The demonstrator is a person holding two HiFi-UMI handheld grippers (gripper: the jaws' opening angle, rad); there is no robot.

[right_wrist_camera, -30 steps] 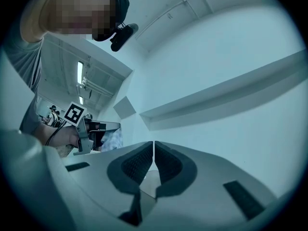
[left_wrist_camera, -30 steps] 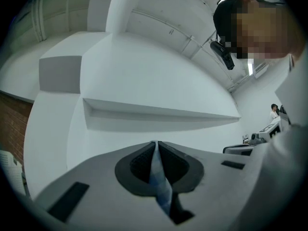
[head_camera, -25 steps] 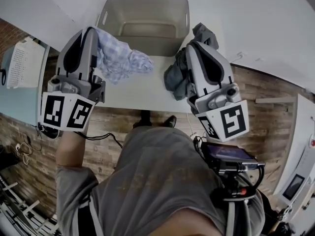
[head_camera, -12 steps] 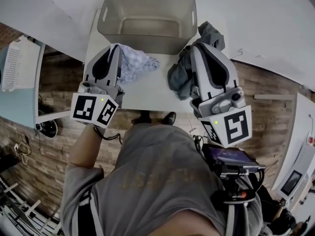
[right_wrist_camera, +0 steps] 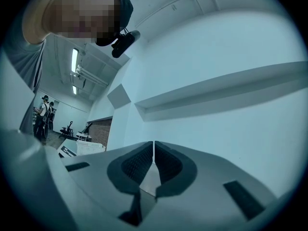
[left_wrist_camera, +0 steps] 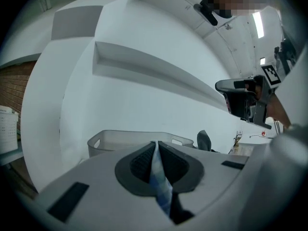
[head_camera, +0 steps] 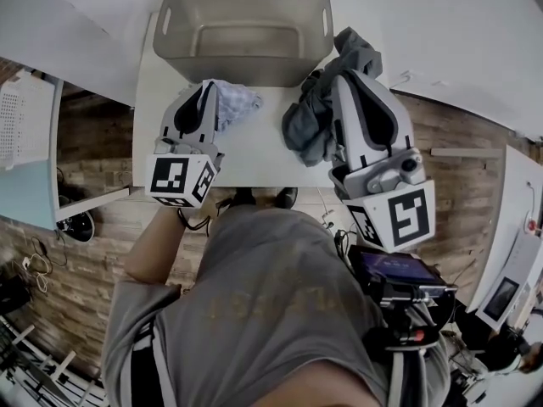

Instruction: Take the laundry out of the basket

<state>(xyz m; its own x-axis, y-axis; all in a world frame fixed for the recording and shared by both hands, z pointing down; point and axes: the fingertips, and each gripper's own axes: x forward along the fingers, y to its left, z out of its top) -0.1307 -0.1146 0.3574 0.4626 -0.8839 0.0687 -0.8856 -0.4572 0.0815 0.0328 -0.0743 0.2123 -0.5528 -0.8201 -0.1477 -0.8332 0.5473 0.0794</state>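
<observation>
From the head view, the basket (head_camera: pixel 242 24) stands at the far end of the white table (head_camera: pixel 254 155) and is empty, with its bare floor showing. Both pieces of laundry are outside it. The left gripper (head_camera: pixel 206 89) has a bunched checked cloth (head_camera: pixel 235 103) at its tip, just in front of the basket's near wall. The right gripper (head_camera: pixel 344 76) has a grey garment (head_camera: pixel 310 121) draped along its inner side and up past the basket's right corner. This view cannot show the jaws themselves or whether either piece rests on the table, since the gripper bodies cover the tips. A white perforated crate (head_camera: pixel 21 113) is cut off at the left edge. The left gripper view settles the grip. The left gripper (left_wrist_camera: pixel 155 147) has its jaws pressed together on a thin fold of the checked cloth (left_wrist_camera: pixel 161 186), which runs down between the pads. Beyond them show the basket (left_wrist_camera: pixel 126 139), only its rim and handle slots, and a peak of the grey garment (left_wrist_camera: pixel 204 139). In the right gripper view, the right gripper (right_wrist_camera: pixel 153 148) also has its jaws pressed together, with a flat grey sliver of the grey garment (right_wrist_camera: pixel 150 179) caught low between the pads. The rest of the garment is out of sight here. Only this view shows the crate (right_wrist_camera: pixel 89 148) from the side, and small, indistinct figures stand far off at the left.
</observation>
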